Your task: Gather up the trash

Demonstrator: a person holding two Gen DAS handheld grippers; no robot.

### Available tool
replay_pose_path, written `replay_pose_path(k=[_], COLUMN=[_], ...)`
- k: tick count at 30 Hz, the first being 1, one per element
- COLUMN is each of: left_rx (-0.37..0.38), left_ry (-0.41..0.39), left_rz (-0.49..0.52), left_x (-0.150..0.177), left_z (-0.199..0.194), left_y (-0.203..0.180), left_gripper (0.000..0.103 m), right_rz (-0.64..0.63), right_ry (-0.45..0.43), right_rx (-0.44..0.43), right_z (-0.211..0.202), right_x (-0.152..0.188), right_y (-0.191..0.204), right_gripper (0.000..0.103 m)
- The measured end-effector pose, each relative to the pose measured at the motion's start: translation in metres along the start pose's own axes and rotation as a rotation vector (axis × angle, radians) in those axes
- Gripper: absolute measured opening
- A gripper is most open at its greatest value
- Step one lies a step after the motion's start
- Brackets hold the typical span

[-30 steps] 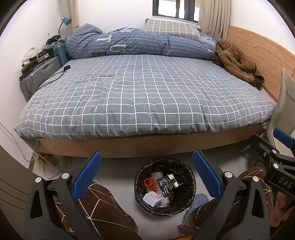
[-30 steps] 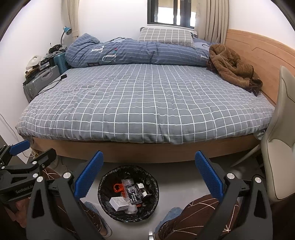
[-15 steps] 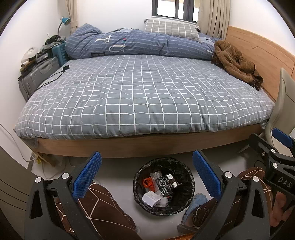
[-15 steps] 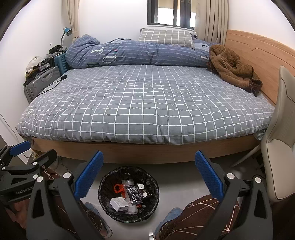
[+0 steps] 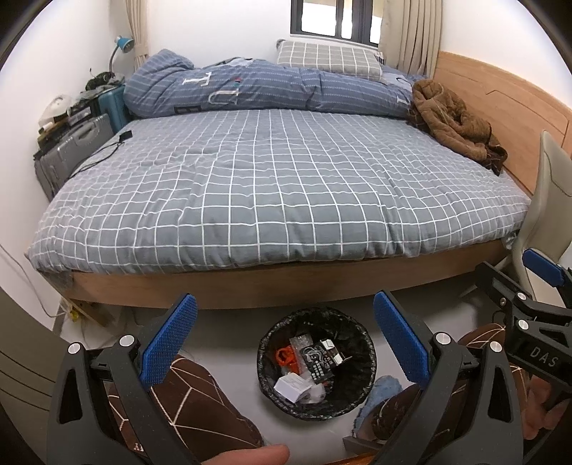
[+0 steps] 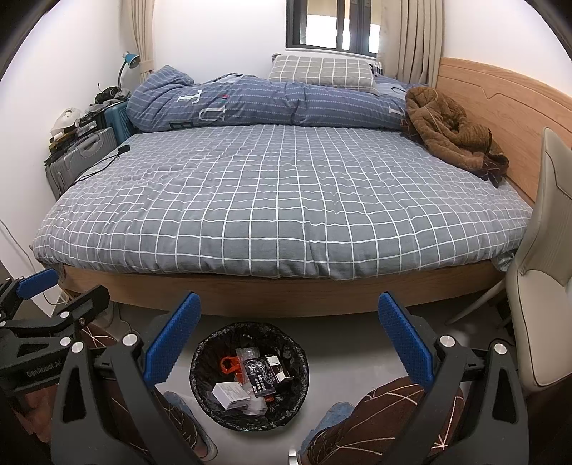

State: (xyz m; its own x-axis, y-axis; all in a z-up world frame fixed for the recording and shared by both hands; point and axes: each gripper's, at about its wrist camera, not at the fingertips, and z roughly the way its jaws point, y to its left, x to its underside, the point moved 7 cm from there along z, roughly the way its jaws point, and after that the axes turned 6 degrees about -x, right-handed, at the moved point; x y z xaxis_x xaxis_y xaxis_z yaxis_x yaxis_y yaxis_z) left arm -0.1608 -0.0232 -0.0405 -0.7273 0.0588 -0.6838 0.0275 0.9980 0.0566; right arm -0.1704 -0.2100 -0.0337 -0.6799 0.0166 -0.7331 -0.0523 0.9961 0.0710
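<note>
Hovering wide open and empty, the left hand-held gripper (image 5: 284,334) and right hand-held gripper (image 6: 289,332) flank the trash-filled bin (image 5: 316,363) on the floor (image 6: 343,343) beside the bed (image 5: 279,186).

Stuff I couldn't make out

Labels on the trash in the bin (image 5: 316,363) were too tiny to read, and the chair (image 6: 543,272) got cropped.

Home bedroom: checked-quilt bed (image 5: 279,186), pillow (image 5: 327,59), curtained window (image 5: 336,18).
</note>
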Motion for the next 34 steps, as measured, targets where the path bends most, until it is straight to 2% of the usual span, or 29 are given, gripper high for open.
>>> replay_pose_path(k=[4,8,23,34], left_rx=[-0.014,-0.001,0.019,-0.007], left_ry=[-0.003,0.017,-0.003,-0.005], left_rz=[0.0,-0.018,-0.01,0.006], left_x=[0.0001,0.0009,0.0006,0.0005], left_z=[0.0005,0.0039,0.0002,0.0014], left_y=[0.0018,0.004,-0.0002,0.0004], left_gripper=[0.097,0.097,0.097,0.097], right_rz=[-0.001,-0.001,-0.001,-0.001], right_ry=[0.0,0.0,0.001,-0.001], right_rx=[-0.001,-0.001,-0.001,-0.003], right_z=[0.0,0.0002,-0.0001,-0.0003], right_x=[0.0001,0.0003,0.0008,0.0006], right_y=[0.0,0.0002,0.0013,0.0016], right_gripper=[0.095,0.095,0.095,0.095])
